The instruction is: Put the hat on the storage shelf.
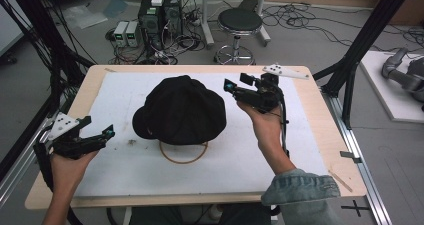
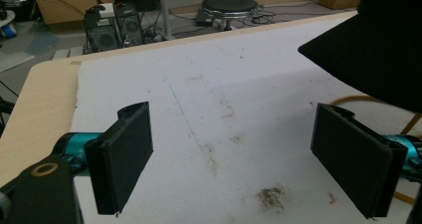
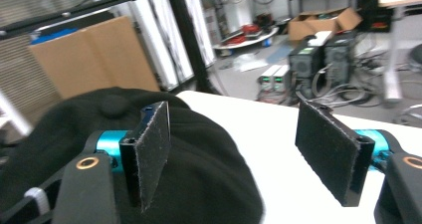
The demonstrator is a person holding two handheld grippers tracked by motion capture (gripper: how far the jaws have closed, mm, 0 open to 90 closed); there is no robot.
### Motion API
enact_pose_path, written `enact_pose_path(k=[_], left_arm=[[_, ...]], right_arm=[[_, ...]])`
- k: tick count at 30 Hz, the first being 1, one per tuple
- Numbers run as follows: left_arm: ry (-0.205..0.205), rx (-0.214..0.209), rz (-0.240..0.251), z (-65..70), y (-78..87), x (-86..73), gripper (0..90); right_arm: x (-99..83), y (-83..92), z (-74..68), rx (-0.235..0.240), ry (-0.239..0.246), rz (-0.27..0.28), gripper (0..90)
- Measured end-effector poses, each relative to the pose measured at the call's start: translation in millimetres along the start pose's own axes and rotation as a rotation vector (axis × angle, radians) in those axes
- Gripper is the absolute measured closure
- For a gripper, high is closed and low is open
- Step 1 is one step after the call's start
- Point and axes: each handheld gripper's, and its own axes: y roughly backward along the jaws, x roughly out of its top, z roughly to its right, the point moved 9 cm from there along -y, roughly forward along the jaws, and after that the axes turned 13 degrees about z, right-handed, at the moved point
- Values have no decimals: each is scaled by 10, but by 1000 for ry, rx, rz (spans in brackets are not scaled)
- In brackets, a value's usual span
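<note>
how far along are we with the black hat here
The black hat already sits on the white mat, over a tan ring. Nothing is held: the right gripper hovers open beside the hat's crown, and the left gripper waits open near its brim. Any grasp on the hat is not yet done.

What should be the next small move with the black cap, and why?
Probably bring the right gripper down onto the black cap. Its jaws stand open with nothing between them, just beside the crown. The left gripper waits open, apart from the brim, over the white mat.
</note>
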Motion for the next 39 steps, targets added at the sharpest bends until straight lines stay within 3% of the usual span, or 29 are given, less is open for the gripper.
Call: enact_pose_path(k=[11, 18, 30, 35, 39], left_arm=[[-3, -1, -2, -3, 5, -9, 168], [-1, 5, -1, -15, 12, -19, 168], [-5, 7, -3, -26, 15, -33, 168], [-4, 8, 1, -27, 19, -28, 168], [-4, 10, -1, -27, 20, -33, 168]], right_arm=[[-79, 360, 562, -172, 37, 18, 222], [-198, 597, 870, -281, 88, 15, 200], [-353, 839, 1149, -395, 86, 2, 129], [-343, 922, 1190, -405, 101, 33, 128], [-468, 997, 1277, -423, 94, 19, 128]])
